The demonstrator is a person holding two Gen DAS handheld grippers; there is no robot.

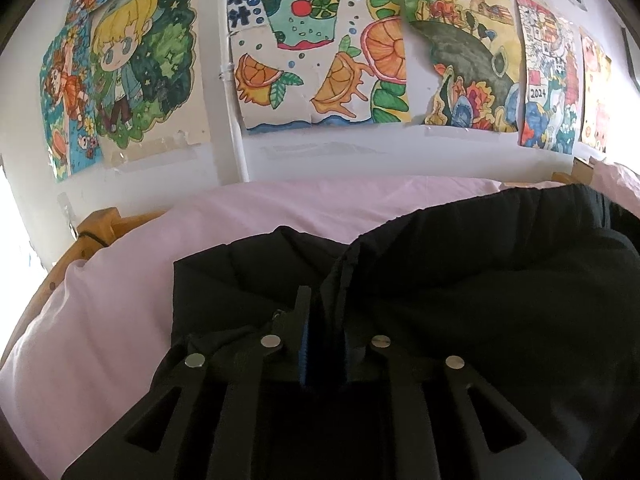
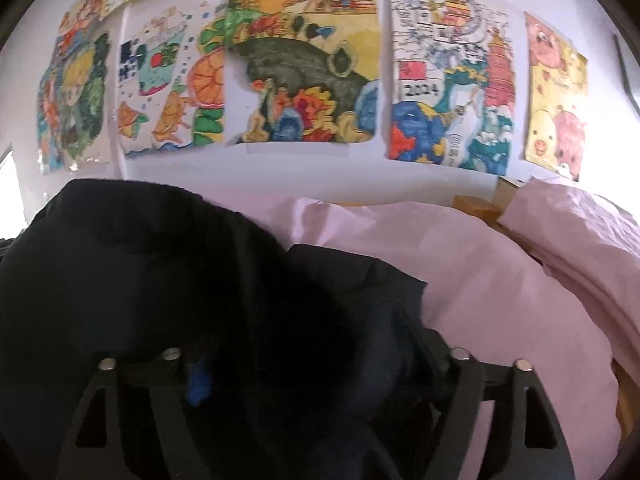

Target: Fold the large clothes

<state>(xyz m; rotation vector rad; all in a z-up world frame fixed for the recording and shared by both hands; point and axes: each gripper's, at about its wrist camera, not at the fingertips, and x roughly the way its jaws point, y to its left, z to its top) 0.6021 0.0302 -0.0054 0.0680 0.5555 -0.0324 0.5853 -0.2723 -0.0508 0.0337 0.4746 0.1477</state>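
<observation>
Black padded jacket (image 1: 460,280) lies bunched on pink bedsheet (image 1: 120,300), near side. Left gripper (image 1: 320,320): jaws nearly closed, pinching a fabric edge. Right gripper (image 2: 316,360): jaws wide, fabric loose btwn, no grip. Likely soft, bulky, slippery shell; grip hems/seams.

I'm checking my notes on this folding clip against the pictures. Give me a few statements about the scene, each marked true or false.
1. The garment being folded is black. True: the black garment lies bunched on the bed.
2. The bedding is blue. False: the pink bedding is under the garment.
3. The left gripper has its fingers nearly together on a fold of fabric. True.
4. The right gripper is clamped tight. False: its fingers stand wide apart with cloth lying between them.
5. The wall is bare. False: colourful drawings are taped to it.
</observation>
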